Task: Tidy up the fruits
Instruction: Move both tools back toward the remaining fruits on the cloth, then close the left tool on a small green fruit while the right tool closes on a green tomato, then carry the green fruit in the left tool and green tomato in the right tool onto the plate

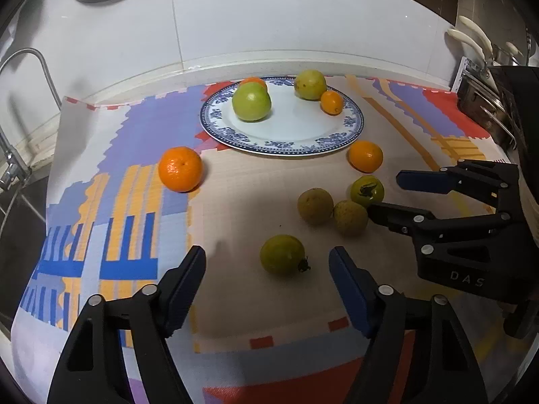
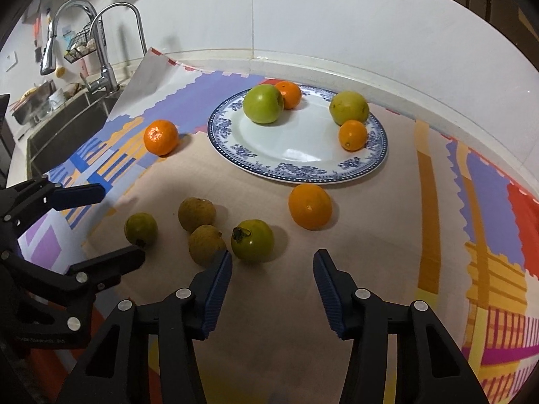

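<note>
A blue-patterned white plate (image 1: 283, 148) (image 2: 296, 173) holds a green apple (image 1: 251, 101), a yellow-green fruit (image 1: 310, 84) and two small oranges (image 1: 331, 102). On the mat lie two oranges (image 1: 181, 168) (image 1: 365, 156), two brownish fruits (image 1: 315, 206) (image 1: 350, 217) and two green fruits. My left gripper (image 1: 267, 256) (image 2: 121, 224) is open, with one green fruit (image 1: 283, 254) (image 2: 140, 229) lying between its fingertips, untouched. My right gripper (image 2: 273, 257) (image 1: 384, 195) is open too. The other green fruit, with a dark calyx (image 2: 252, 240) (image 1: 367, 190), sits just ahead of its left finger.
A colourful patterned mat (image 1: 141, 134) covers the counter, with a white tiled wall behind. A sink with tall faucets (image 2: 101, 50) lies at the left. Metal cookware and white-handled utensils (image 1: 478, 43) stand at the right edge.
</note>
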{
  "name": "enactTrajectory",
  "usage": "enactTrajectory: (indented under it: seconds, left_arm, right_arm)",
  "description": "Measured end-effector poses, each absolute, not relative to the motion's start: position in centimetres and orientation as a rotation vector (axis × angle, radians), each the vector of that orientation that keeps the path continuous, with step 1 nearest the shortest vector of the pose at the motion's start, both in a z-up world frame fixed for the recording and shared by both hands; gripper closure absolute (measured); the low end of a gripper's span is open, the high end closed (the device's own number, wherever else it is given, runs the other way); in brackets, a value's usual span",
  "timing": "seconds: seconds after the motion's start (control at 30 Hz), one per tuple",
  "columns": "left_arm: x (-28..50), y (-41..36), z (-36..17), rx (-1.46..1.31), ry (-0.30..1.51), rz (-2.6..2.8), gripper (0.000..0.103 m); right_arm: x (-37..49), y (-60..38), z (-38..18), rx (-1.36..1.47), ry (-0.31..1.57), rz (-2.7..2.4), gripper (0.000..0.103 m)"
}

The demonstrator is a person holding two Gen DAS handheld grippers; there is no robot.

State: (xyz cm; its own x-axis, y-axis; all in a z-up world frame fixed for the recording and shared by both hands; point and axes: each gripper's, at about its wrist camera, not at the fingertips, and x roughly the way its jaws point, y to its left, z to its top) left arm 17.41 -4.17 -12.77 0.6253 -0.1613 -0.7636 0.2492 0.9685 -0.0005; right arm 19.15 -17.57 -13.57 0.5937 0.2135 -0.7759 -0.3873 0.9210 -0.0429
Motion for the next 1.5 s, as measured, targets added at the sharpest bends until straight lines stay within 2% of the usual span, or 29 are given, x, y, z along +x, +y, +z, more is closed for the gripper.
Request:
enactTrajectory:
  seconds: [0.6,0.67,1.1,1.5]
  left_arm:
    - [18.8,-4.2,-14.0,0.063,0.920,-0.267,0.073]
    - [18.8,-4.2,-14.0,0.058,0.921,-0.272,0.074]
    - [18.2,-4.1,-13.2,0.053,0.902,-0.288,0.074]
    - [16.6,-4.1,-10.3,0.067,0.830,-0.339,0.074]
  right_arm:
    - [20.4,-16.6,-14.2,-0.211,0.875,0.411,0.068]
    - [20.4,-16.5,-14.2,-0.206,0.876,0.416,0.073]
    - [19.7,-16.8,-13.7,-0.185,0.856,0.384,0.073]
    - [17.3,-17.6,-10.9,-0.141,0.800,0.325,0.073]
